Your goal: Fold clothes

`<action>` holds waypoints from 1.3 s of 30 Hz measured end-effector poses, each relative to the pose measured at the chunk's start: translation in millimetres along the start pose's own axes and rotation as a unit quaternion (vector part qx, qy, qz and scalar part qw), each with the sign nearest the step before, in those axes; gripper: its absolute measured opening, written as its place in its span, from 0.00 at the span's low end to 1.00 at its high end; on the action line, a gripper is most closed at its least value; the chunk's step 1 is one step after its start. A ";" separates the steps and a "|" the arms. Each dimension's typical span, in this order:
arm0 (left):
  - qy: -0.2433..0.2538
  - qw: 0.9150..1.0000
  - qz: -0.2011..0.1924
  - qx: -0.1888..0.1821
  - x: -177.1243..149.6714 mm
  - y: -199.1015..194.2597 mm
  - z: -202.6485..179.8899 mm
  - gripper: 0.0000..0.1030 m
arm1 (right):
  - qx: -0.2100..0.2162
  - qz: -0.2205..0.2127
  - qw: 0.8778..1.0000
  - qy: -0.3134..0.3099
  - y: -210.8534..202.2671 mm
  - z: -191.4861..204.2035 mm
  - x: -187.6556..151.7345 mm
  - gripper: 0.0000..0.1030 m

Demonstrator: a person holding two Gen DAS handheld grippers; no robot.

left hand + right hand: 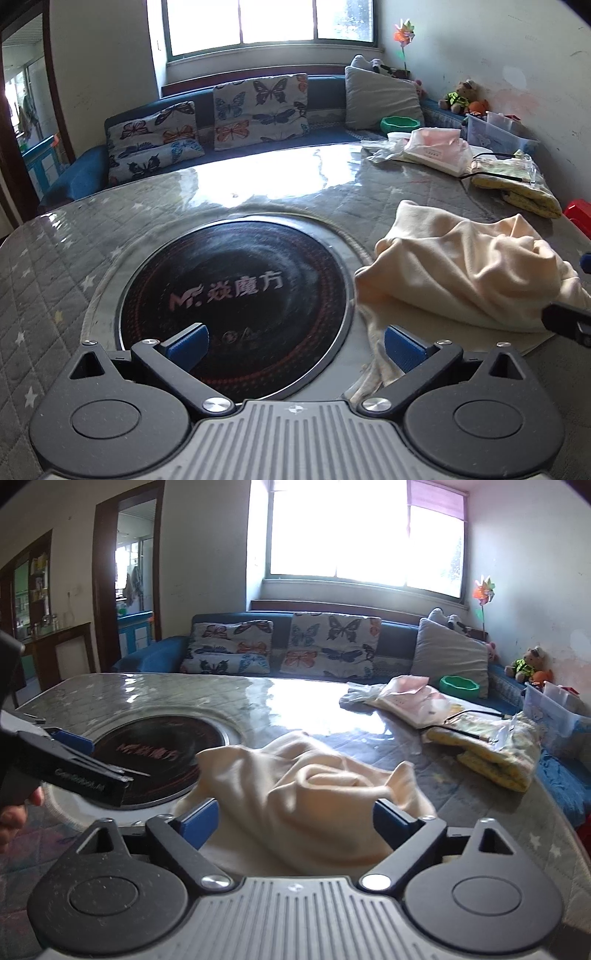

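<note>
A crumpled cream garment [469,269] lies in a heap on the table, right of the round black cooktop [236,295]. My left gripper [295,349] is open and empty, low over the cooktop's near edge, with the garment's hem beside its right finger. My right gripper [293,821] is open just in front of the same garment [310,794], and the cloth lies between its two blue fingertips. The left gripper's body shows at the left of the right wrist view [74,768].
The table [44,266] has a grey quilted star cover under glass. Folded yellow cloth [524,188] with a black cable and pink items in plastic [436,147] lie at the far right. A blue sofa with butterfly cushions [258,107] stands behind the table.
</note>
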State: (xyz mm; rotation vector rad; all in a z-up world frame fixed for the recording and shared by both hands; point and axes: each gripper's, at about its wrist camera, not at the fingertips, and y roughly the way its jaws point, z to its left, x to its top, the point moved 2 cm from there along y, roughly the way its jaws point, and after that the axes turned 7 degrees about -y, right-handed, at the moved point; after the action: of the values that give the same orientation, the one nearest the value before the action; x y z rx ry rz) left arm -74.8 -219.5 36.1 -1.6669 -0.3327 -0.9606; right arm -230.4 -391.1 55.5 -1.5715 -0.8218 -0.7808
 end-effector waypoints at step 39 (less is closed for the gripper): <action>0.056 0.998 0.016 -0.035 20.9 9.1 -59.6 1.00 | 0.018 0.019 0.999 0.038 17.0 -18.6 -0.7 0.58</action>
State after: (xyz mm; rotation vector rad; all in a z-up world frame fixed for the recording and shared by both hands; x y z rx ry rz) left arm -80.7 -282.1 47.7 -1.6693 -0.1975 -1.0478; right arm -217.3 -411.5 48.6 -1.5129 -0.7455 -0.7898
